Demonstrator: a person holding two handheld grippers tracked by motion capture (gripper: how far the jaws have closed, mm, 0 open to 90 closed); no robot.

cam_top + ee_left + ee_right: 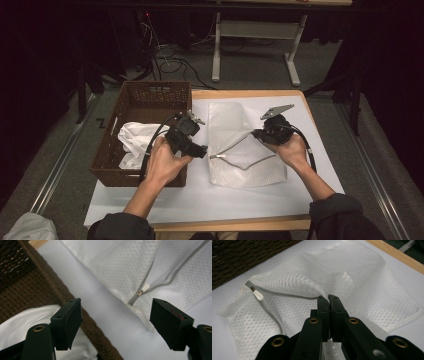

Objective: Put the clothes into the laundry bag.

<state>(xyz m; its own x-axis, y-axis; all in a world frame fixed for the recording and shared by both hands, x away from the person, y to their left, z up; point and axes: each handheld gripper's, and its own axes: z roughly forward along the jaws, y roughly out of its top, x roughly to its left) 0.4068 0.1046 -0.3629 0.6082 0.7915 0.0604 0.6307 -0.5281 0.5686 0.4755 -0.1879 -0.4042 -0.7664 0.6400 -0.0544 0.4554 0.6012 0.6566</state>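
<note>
On table centre: white mesh laundry bag (pixel 243 145) lay flat beside wicker basket (pixel 145 132), zipper running diagonally.
Right gripper (pixel 328 300) was clamped on mesh at the opening edge; left gripper (pixel 116 322), jaws spread wide, sat nearer the zipper pull (pixel 145 287), just ahead of it.

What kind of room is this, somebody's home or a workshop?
Probably a lab or recording studio, not a home: black curtains surround the paper-covered wooden table, loose cables lie on the grey carpet, and a person works hand-held black claws.

Dim room around a brightly lit table (pixel 200 200); near claws slightly soft, soft shadows.
</note>
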